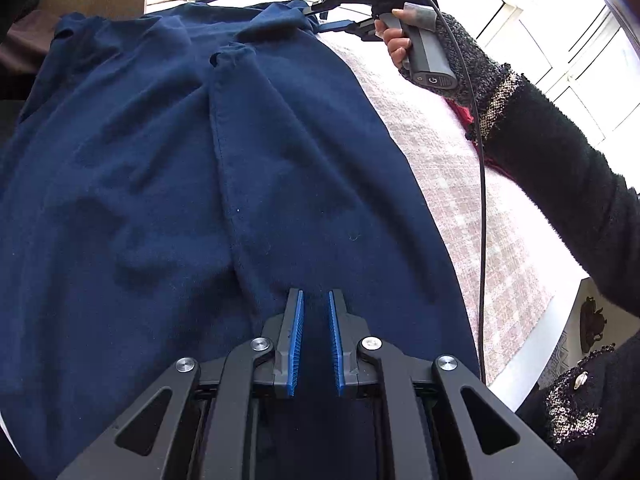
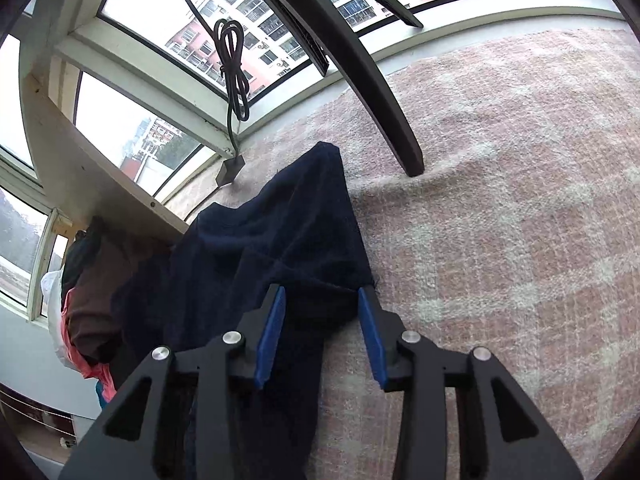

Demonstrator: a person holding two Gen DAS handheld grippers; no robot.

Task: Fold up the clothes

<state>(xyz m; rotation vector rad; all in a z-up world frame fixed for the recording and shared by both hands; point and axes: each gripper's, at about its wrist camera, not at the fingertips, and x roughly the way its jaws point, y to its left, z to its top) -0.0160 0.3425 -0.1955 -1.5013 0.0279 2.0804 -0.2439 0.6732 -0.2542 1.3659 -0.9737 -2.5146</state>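
Note:
A navy garment lies spread on a pink-and-white checked cover, with a lengthwise fold down its middle. My left gripper sits low on its near part. Its blue pads stand only a narrow gap apart, cloth fills that gap, and creases run in to the tips. At the far end, a hand holds my right gripper at the garment's far right corner. In the right wrist view, the right gripper is open, and the garment's edge lies between and below its spread pads, unpinched.
A dark curved stand leg rests on the cover ahead of the right gripper. A coiled black cable hangs by the window. A pile of other clothes lies left of the navy cloth. A black-sleeved arm and cable cross the right side.

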